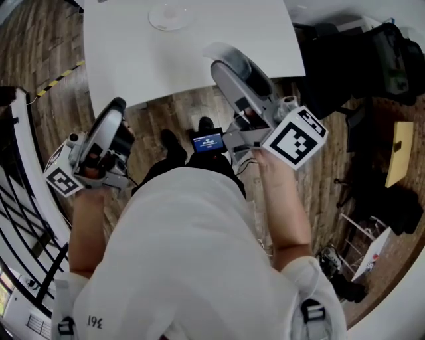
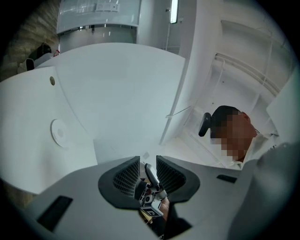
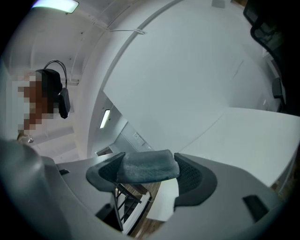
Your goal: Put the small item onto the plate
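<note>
A dark grey soft small item [image 3: 147, 169] sits clamped between the jaws of my right gripper [image 3: 149, 174], which is shut on it. In the head view the right gripper [image 1: 227, 61] is raised over the near edge of the white table [image 1: 133, 60]. A round clear plate [image 1: 171, 14] lies on the far part of that table, and it also shows in the left gripper view [image 2: 60, 132]. My left gripper [image 1: 114, 109] is held off the table's left front corner. Its jaws [image 2: 147, 161] are drawn almost together with nothing between them.
I stand on a wooden floor [image 1: 40, 40] at the table's front edge. A black railing [image 1: 26, 219] runs along the left. Dark bags and a chair [image 1: 372, 60] and a yellow board [image 1: 398, 153] stand at the right. A small lit screen [image 1: 208, 141] hangs at my chest.
</note>
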A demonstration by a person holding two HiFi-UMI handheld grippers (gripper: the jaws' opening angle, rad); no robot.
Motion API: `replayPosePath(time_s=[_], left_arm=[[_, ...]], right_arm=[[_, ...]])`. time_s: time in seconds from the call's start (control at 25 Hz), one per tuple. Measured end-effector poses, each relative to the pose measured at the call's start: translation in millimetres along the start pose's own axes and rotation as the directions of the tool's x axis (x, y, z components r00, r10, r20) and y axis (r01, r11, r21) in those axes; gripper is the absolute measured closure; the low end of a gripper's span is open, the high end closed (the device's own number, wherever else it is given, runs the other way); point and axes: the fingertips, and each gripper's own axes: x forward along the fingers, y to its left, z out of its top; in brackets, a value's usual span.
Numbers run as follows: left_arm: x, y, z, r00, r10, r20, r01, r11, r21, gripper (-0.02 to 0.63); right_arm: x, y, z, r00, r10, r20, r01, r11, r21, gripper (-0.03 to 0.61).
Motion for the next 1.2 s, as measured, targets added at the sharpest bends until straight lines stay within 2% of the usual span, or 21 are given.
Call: replayPosePath(time_s=[0.56, 0.84, 1.04, 1.2], left_arm=[[34.3, 38.8, 10.8, 0.992, 0.097, 0.076, -0.099, 0.995, 0.023, 0.517], [45.5, 59.5, 16.7, 0.991, 0.118, 0.069, -0.120, 0.993, 0.016, 0.517], [49.8, 65.3, 17.9, 0.991, 0.123, 0.058, -0.124, 0.992, 0.014, 0.517], [58.5, 87.2, 20.3, 0.991, 0.128, 0.045, -0.128, 0.992, -0.002, 0.517]], right_arm=[[45.5, -57.2, 20.5, 0.991, 0.048, -0.123, -0.047, 0.999, 0.013, 0.261], [63.9, -78.1, 23.7, 0.985, 0.021, -0.174, -0.030, 0.999, -0.046, 0.260], [67.9, -84.3, 18.2, 0.980, 0.005, -0.197, -0.017, 0.998, -0.056, 0.259], [82.3, -105.3, 14.1, 0.976, -0.012, -0.218, 0.001, 0.999, -0.049, 0.260]])
